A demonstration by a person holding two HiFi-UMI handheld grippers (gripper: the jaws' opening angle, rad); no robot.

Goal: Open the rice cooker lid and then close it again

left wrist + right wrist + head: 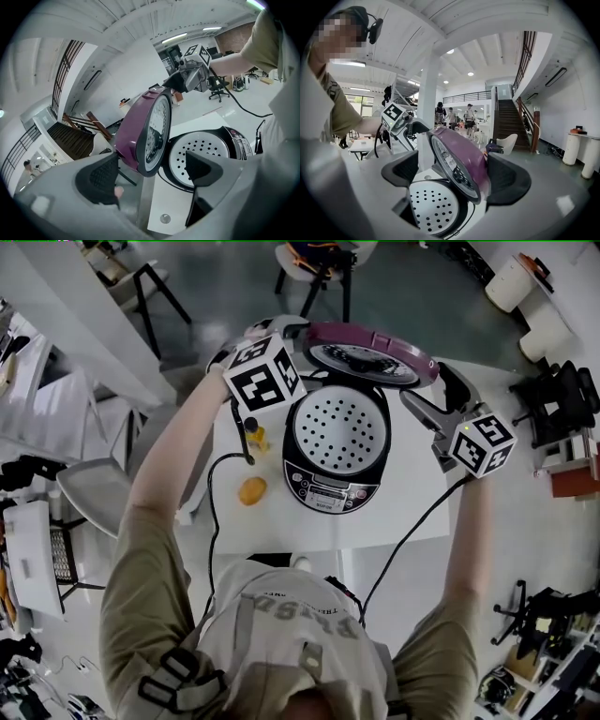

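The black rice cooker [336, 451] stands on the white table [412, 512] with its perforated inner plate [340, 428] showing. Its purple lid [370, 352] is raised at the back. My left gripper [279, 334] is at the lid's left edge and my right gripper [433, 395] at its right edge. In the left gripper view the lid [145, 136] stands upright between the open jaws of my left gripper [150, 171]. The right gripper view shows the lid [459, 157] between my right gripper's [452, 171] open jaws. Whether any pad touches the lid is unclear.
A small yellow bottle [255, 435] and an orange round thing [252, 490] sit on the table left of the cooker. Black cables [214, 521] hang from both grippers. Chairs [323, 263] stand behind the table; shelves [37, 390] are at left.
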